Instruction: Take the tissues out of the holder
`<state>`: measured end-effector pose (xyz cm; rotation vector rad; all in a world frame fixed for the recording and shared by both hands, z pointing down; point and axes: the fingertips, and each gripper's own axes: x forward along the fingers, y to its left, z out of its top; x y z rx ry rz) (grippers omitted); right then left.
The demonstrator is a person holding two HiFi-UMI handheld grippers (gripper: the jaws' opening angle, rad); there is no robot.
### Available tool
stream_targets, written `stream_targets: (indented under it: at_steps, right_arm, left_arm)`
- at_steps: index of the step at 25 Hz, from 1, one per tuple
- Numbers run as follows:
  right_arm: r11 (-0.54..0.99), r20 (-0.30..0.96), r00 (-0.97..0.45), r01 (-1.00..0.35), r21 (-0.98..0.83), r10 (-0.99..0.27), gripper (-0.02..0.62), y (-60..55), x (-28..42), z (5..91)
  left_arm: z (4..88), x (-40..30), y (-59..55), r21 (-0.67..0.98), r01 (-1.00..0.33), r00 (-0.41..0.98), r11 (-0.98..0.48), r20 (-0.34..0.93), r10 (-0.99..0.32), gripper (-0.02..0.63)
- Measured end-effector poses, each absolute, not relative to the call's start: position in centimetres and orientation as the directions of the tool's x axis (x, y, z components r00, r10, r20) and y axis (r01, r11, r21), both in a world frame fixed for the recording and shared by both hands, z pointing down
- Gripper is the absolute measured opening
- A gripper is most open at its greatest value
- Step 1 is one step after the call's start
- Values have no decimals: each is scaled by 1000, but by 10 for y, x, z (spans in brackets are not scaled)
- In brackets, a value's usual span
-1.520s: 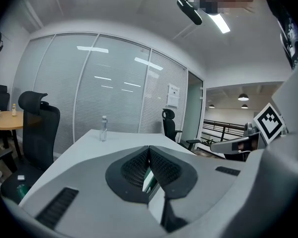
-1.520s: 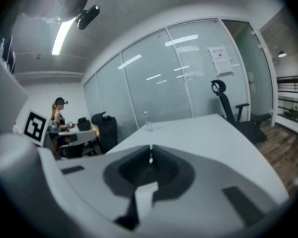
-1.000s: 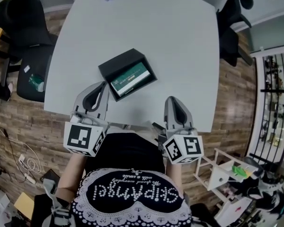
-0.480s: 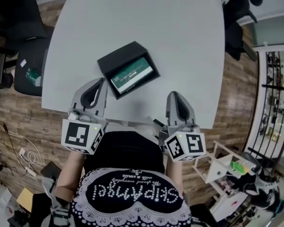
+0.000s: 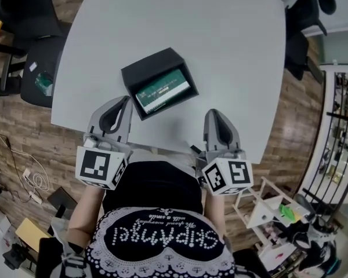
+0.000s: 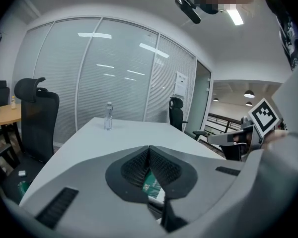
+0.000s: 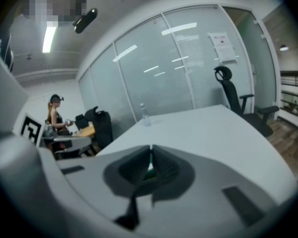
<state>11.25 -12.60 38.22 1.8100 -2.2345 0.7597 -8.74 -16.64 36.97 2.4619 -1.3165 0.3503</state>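
A black tissue holder [image 5: 152,73] lies open on the white table [image 5: 220,51], with a green tissue pack [image 5: 164,92] inside it. My left gripper [image 5: 124,101] is shut and empty, its tips just short of the holder's near left corner. Between its jaws in the left gripper view [image 6: 149,148], a strip of the green pack [image 6: 151,183] shows. My right gripper [image 5: 215,114] is also shut and empty. It hovers over the table's near edge, to the right of the holder. In the right gripper view [image 7: 151,150], a sliver of the green pack [image 7: 149,171] shows.
A water bottle [image 6: 108,116] stands at the table's far end. Black office chairs [image 5: 23,45] flank the table at left and at the far right [image 5: 304,33]. A white rack [image 5: 267,208] stands on the floor at the lower right. A person [image 7: 54,115] sits at a distant desk.
Both grippers have stayed shut at the table's near edge and sunk a little. The head view has shifted slightly. The holder has not moved on the table.
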Motion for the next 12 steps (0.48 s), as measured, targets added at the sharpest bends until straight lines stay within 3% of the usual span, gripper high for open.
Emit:
stream_targets:
  at_steps: [12]
  right_arm:
    - [163,443,-282,-944,-287,-851,35,-131,127,386]
  left_arm:
    - [370,-72,-161,170,-857,513,-486,377,-772,29]
